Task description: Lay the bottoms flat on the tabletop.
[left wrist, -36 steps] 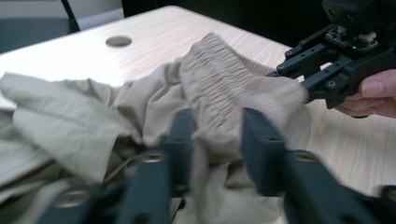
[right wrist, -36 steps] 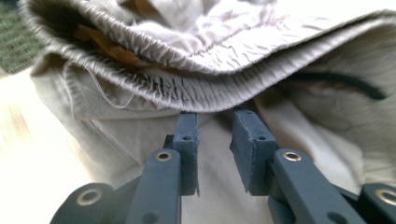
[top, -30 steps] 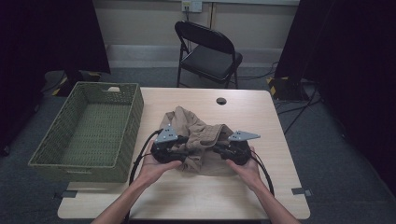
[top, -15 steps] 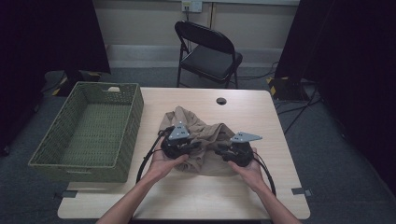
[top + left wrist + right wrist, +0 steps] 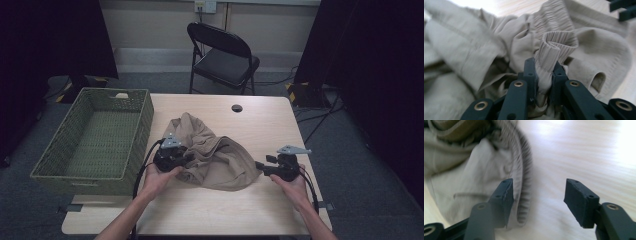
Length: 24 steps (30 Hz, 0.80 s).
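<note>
Lying crumpled at the middle of the surface (image 5: 280, 210), the tan garment (image 5: 215, 155) had its ribbed band (image 5: 549, 53) pinched in the left tongs (image 5: 543, 75). The right tongs (image 5: 537, 202), at the lower right of the high view, had just been opening and stood wide, nothing between them, the garment's edge beside one jaw.

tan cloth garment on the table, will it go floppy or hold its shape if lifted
The crumpled tan cloth garment would probably sag, since it lies in soft folds. It looks light. The ribbed band pinched by the left gripper bunches, so it likely stretches.
</note>
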{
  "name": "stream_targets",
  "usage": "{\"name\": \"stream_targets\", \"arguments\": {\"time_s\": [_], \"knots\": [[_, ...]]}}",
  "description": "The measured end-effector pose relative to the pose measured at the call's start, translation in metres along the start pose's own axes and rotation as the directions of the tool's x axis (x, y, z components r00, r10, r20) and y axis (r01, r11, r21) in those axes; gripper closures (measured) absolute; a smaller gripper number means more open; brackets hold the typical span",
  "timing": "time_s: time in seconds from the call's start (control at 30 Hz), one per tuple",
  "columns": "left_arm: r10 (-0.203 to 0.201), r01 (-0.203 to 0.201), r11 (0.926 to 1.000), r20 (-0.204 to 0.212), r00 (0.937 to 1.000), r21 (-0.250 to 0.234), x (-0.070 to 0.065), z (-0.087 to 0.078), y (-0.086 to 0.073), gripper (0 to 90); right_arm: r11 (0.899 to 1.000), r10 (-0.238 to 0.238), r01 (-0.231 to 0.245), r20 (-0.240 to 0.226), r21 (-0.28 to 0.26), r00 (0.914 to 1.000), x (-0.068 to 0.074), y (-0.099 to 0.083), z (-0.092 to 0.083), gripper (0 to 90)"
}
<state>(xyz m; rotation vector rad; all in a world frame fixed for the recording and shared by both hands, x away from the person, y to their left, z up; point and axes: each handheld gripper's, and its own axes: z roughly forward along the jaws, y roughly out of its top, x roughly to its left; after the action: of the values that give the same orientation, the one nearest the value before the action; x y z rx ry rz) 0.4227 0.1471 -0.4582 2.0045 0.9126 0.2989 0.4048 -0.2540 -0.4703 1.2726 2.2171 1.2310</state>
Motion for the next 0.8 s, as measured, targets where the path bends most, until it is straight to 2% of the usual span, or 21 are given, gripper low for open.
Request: {"name": "stream_targets", "arguments": {"time_s": [0.07,0.1,0.17,0.2,0.3,0.37,0.47,0.5,0.53,0.6,0.7,0.8], "knots": [[0.015,-0.014,0.9996,-0.019,0.9997,0.026,0.002,0.002,-0.004,79.2,1.0,-0.012,0.012,-0.035,0.018,0.9993,0.007,-0.001,0.005,39.1],[0.01,-0.009,0.9996,-0.017,0.9998,0.027,0.002,0.003,-0.005,79.2,1.0,-0.015,0.016,-0.051,0.019,0.9986,0.012,-0.002,0.007,38.8],[0.026,-0.025,0.9989,-0.025,0.9993,0.039,0.003,0.004,-0.008,79.2,0.999,-0.021,0.023,-0.061,0.033,0.9979,0.018,-0.004,0.011,38.8],[0.021,-0.02,0.9988,-0.026,0.9994,0.044,0.003,0.004,-0.009,79.2,0.999,-0.022,0.025,-0.067,0.04,0.9975,0.02,-0.006,0.013,38.9],[0.014,-0.012,0.9984,-0.033,0.9994,0.055,0.008,0.004,-0.013,79.2,0.998,-0.009,0.013,-0.061,0.067,0.9981,0.023,-0.013,0.016,39.0],[0.007,-0.005,0.998,-0.039,0.9992,0.063,0.01,0.005,-0.015,79.2,0.997,0.022,-0.015,-0.079,0.081,0.9967,0.02,-0.017,0.017,40.3],[-0.005,0.007,0.9981,-0.034,0.9994,0.061,0.012,0.005,-0.016,79.2,0.995,0.058,-0.048,-0.111,0.087,0.9921,0.018,-0.02,0.02,51.1],[-0.018,0.019,0.998,-0.031,0.9994,0.061,0.012,0.005,-0.016,79.2,0.995,0.066,-0.056,-0.134,0.08,0.9887,0.018,-0.019,0.02,60.6],[-0.027,0.029,0.9979,-0.029,0.9992,0.059,0.013,0.005,-0.016,79.2,0.996,0.064,-0.056,-0.136,0.065,0.9886,0.019,-0.018,0.02,66.6],[-0.029,0.031,0.998,-0.024,0.9993,0.055,0.013,0.004,-0.016,79.2,0.998,0.066,-0.062,-0.137,0.027,0.9884,0.02,-0.012,0.016,73.5],[-0.038,0.038,0.9984,-0.009,0.9992,0.041,0.013,0.001,-0.016,79.1,0.998,0.061,-0.063,-0.117,-0.018,0.9912,0.018,-0.005,0.009,76.7],[-0.028,0.028,0.9996,0.013,0.9995,0.01,0.008,-0.004,-0.013,79.1,0.998,0.039,-0.041,-0.048,-0.041,0.9981,0.013,0.0,0.0,78.2]]}}
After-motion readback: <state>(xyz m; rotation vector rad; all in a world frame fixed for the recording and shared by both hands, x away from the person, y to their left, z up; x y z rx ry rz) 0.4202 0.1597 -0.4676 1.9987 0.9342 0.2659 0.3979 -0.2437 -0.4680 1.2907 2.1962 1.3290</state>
